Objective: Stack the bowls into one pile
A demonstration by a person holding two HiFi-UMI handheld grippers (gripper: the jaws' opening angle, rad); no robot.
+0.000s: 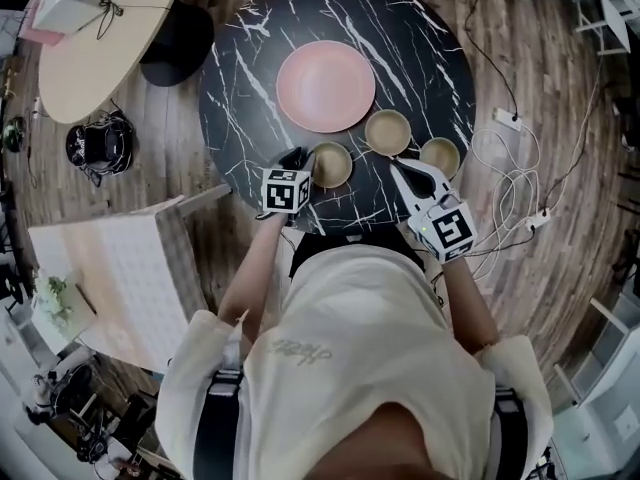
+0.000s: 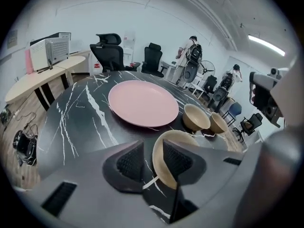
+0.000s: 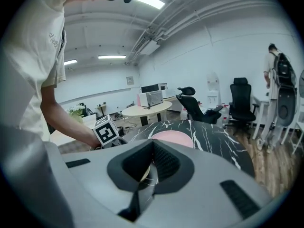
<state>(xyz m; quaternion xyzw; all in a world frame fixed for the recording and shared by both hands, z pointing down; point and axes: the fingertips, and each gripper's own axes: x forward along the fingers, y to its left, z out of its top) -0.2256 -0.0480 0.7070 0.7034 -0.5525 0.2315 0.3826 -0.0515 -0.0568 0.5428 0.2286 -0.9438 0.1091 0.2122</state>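
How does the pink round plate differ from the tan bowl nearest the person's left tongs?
The pink round plate is wide and shallow; the tan bowl is much smaller across and deep-sided. The plate lies mid-table, the bowl near the person's edge. Nothing touches the plate; the open left tongs straddle the bowl's rim. Both are round, upright, on the black marbled table.

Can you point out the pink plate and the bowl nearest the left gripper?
pink plate (image 1: 326,86): head view, centre of its flat face.
nearest bowl (image 1: 331,165): head view, inside bottom of the bowl.
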